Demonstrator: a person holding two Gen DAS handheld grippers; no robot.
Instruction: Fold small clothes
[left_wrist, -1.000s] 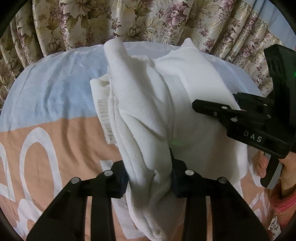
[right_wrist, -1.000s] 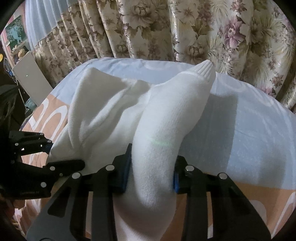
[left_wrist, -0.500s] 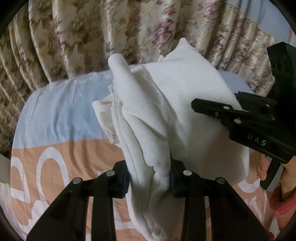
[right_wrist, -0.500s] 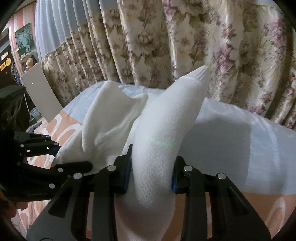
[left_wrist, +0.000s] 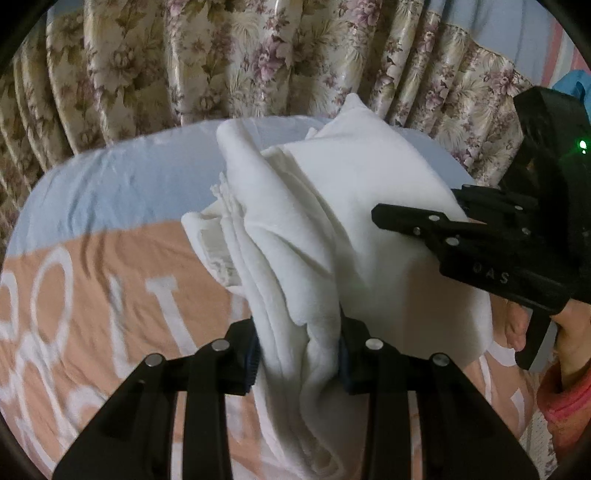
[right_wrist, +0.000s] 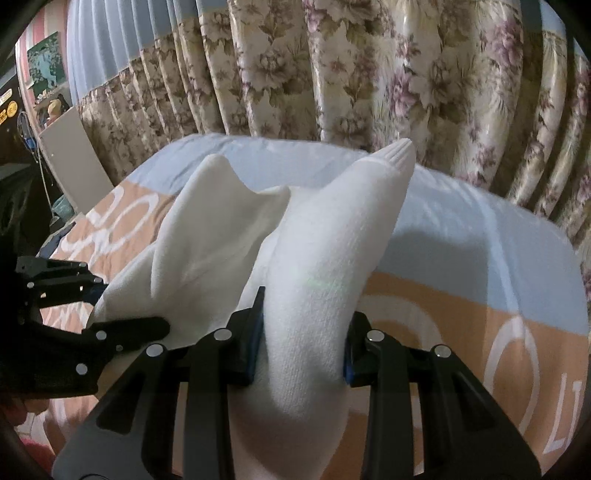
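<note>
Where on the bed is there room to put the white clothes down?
Bare bedsheet lies right of the white garment, up to the curtain. Another patch lies on its left. The middle is crowded.

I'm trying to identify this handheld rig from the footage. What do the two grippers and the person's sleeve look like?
Both are matte black plastic. The left gripper and right gripper each have two slotted, forked fingers studded with silver screw heads, and blue pads at the tips. Seen from the left wrist view, the right unit carries pale embossed lettering on its side, a pistol-style trigger and a green indicator light. The sleeve is pinkish red.
</note>
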